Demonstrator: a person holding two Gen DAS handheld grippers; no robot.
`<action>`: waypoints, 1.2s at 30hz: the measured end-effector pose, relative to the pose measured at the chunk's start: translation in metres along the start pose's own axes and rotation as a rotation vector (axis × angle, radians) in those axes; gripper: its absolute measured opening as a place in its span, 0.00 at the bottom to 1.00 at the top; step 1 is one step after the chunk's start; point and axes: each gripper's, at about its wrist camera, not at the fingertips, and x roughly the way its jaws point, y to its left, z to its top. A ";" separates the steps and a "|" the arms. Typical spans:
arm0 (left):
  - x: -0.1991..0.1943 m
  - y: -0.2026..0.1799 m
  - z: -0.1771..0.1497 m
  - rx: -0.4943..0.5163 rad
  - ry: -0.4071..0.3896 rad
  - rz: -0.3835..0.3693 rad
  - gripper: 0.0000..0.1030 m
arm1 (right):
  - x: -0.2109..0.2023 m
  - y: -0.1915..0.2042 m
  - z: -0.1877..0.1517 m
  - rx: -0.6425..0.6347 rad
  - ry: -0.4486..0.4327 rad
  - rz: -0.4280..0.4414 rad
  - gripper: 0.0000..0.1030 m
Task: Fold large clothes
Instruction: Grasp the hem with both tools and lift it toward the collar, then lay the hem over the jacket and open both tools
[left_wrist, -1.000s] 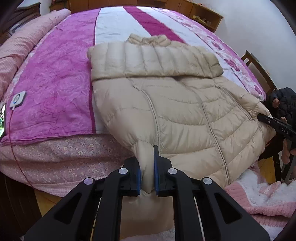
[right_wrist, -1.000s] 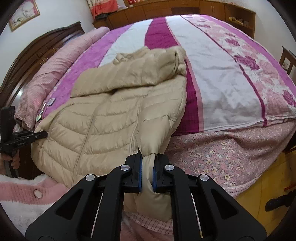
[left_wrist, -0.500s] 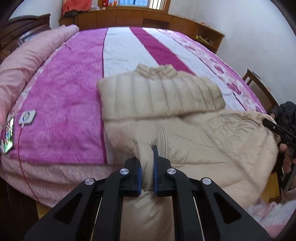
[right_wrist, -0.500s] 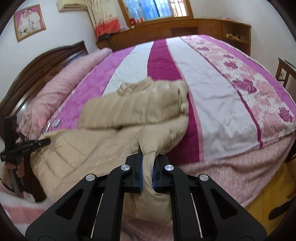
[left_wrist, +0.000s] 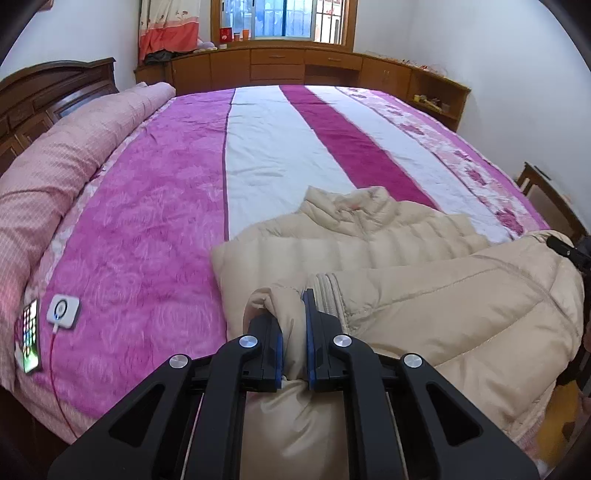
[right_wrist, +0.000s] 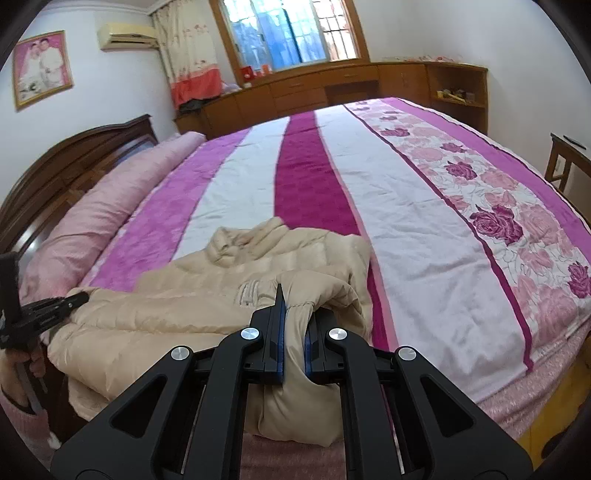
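Observation:
A beige quilted puffer jacket (left_wrist: 424, 295) lies on the near part of the bed, collar pointing away, one sleeve folded across the chest. My left gripper (left_wrist: 293, 332) is shut on the jacket's hem at its left corner. My right gripper (right_wrist: 293, 332) is shut on the hem at the right corner of the jacket (right_wrist: 184, 314). Both corners are lifted and carried over the jacket's lower body toward the collar. The other gripper shows at the right edge of the left wrist view (left_wrist: 569, 253) and at the left edge of the right wrist view (right_wrist: 48, 310).
The bed has a pink, white and magenta striped cover (left_wrist: 166, 240). A rolled pink quilt (left_wrist: 55, 177) lies along the headboard side. A phone (left_wrist: 29, 336) and a white charger (left_wrist: 63, 312) lie at the left bed edge. Wooden cabinets (left_wrist: 295, 66) line the far wall. A chair (left_wrist: 546, 199) stands right.
Both grippers have lifted the hem from over the bed's edge and carried it forward over the jacket toward the collar. The lower half now doubles over the upper half.

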 end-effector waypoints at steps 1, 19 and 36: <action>0.008 -0.001 0.003 0.007 0.005 0.011 0.10 | 0.007 0.000 0.002 -0.003 0.003 -0.010 0.08; 0.129 0.001 0.019 -0.016 0.160 0.064 0.17 | 0.150 -0.020 0.001 -0.007 0.173 -0.155 0.14; 0.057 0.008 0.011 -0.015 0.072 0.028 0.76 | 0.166 -0.028 0.004 0.039 0.212 -0.144 0.27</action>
